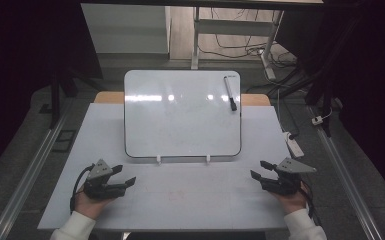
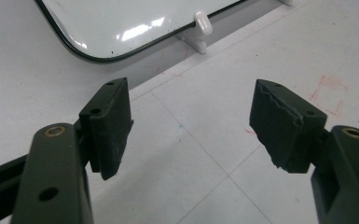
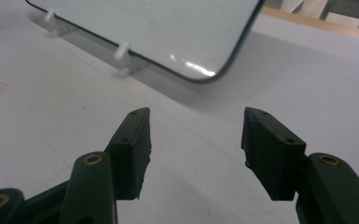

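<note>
One whiteboard stands propped and tilted back at mid tabletop, resting on two small white clips at its lower edge. One black marker lies on the board's upper right, seen from the high view. Left claw sits low at the front left of the tabletop, well apart from the board; its jaws are wide, nothing btwn them. Right claw at the front right, also apart from the board, jaws wide w/ nothing in them. Left gripper view shows faint red marks on the tabletop and one clip up close. Right gripper view shows the board's rounded lower corner and both clips.
</note>
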A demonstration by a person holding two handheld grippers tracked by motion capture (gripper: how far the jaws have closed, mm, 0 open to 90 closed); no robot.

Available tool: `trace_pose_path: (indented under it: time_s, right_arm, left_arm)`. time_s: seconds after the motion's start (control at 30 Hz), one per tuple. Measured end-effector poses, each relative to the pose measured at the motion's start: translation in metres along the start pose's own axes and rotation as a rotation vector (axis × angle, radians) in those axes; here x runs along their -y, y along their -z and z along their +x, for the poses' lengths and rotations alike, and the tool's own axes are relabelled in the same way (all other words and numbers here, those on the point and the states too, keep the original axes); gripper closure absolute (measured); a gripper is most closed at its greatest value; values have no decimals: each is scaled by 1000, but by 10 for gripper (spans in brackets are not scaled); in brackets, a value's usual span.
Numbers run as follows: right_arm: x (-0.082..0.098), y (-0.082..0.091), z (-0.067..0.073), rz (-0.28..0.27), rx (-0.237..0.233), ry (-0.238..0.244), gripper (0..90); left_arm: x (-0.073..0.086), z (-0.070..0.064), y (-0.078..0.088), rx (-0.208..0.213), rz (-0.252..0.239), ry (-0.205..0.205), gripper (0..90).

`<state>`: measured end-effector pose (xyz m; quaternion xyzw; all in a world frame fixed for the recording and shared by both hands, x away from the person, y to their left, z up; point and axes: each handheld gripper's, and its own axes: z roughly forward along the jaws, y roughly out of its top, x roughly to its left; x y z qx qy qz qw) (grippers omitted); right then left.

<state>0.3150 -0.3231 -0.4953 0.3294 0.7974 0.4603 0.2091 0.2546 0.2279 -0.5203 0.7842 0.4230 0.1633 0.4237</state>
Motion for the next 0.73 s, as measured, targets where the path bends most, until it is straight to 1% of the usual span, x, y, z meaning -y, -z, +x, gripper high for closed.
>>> trace_pose_path:
  time_s: [0.17, 0.43, 0.73]
  right_arm:
    - [6, -1, -4, 16, 5, -4, 423]
    - [7, -3, -2, 26, 4, 18, 423]
    - [7, -3, -1, 26, 5, 24, 420]
  left_arm:
    - [0, 0, 0, -6, -1, -3, 301]
    - [1, 0, 0, -8, -1, -4, 301]
    - [1, 0, 0, -12, 0, -7, 301]
